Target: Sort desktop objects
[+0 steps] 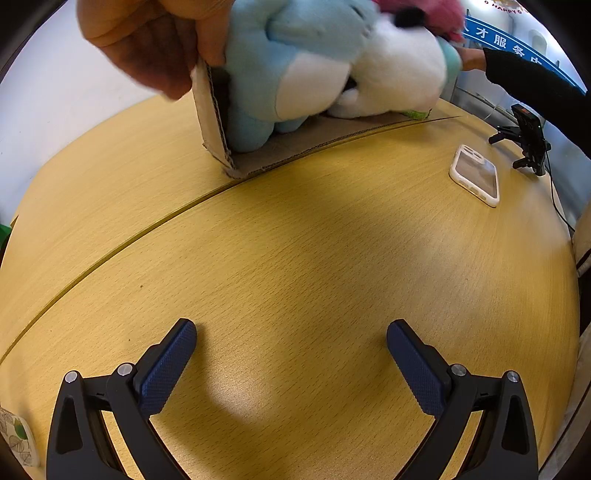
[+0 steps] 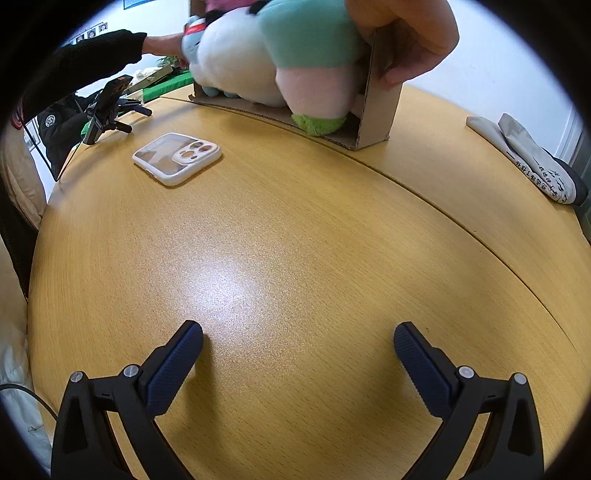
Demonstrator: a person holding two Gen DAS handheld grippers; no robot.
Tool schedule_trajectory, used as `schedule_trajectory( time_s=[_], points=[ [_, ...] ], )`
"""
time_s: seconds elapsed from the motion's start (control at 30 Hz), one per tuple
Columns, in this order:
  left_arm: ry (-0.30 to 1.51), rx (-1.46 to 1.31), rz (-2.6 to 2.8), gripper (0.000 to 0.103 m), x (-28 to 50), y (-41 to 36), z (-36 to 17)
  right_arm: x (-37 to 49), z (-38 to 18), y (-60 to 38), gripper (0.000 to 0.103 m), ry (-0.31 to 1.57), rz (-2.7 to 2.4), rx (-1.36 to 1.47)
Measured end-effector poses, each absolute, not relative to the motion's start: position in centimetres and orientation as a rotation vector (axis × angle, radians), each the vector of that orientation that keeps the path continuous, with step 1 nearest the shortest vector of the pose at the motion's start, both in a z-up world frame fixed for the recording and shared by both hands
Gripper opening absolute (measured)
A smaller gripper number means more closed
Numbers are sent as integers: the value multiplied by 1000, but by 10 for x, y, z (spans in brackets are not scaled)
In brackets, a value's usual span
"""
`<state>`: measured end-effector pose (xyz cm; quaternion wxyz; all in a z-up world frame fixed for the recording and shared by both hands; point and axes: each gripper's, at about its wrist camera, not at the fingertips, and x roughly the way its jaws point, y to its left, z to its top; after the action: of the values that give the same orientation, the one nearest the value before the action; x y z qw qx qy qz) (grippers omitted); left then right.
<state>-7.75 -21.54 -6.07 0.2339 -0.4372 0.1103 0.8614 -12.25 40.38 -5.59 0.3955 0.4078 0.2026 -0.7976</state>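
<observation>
Plush toys (image 1: 317, 62), pastel, crammed in cardboard box (image 1: 212, 110)

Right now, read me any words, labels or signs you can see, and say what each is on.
"才服务中": white characters on the blue sign, cut off at both ends.
"O HAPPY O": partial gold lettering on the wall, cut off.
Black characters on the folded white cloth: too small to read.
Phone: no text.

A round wooden table (image 2: 295, 229) (a curved seam (image 2: 461, 225) crosses it) under glare; white wall (image 1: 55, 96) behind, perhaps a blue sign (image 1: 517, 48).
</observation>
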Motion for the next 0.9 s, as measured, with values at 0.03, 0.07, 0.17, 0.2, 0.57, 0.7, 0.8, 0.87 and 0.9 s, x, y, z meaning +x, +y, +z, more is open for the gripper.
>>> schedule_trajectory(
  time_s=[0.03, 0.07, 0.17, 0.2, 0.57, 0.7, 0.8, 0.87, 0.9],
  points=[
    [303, -1200, 2365, 103, -77, -216, -61, -123, -56, 404, 103, 514, -2022, 1034],
    [303, -1200, 2365, 103, -77, -216, -61, -123, -56, 404, 103, 513, -2022, 1034],
    [303, -1200, 2365, 103, -77, -217, -61, -123, -56, 404, 103, 513, -2022, 1034],
    [303, -1200, 2365, 103, -77, -217, -60, -123, -56, 404, 103, 513, -2022, 1034],
    [303, -1200, 2365, 103, -77, -219, -59, -123, -55, 404, 103, 513, -2022, 1034],
    [303, -1201, 2365, 103, -77, -220, -59, -123, -55, 405, 103, 513, -2022, 1034],
    [303, -1201, 2365, 103, -77, -221, -58, -123, -55, 405, 103, 513, -2022, 1034],
    [303, -1201, 2365, 103, -77, -222, -58, -123, -55, 405, 103, 513, -2022, 1034],
    [303, -1201, 2365, 103, -77, -223, -58, -123, -55, 405, 103, 514, -2022, 1034]
  ],
)
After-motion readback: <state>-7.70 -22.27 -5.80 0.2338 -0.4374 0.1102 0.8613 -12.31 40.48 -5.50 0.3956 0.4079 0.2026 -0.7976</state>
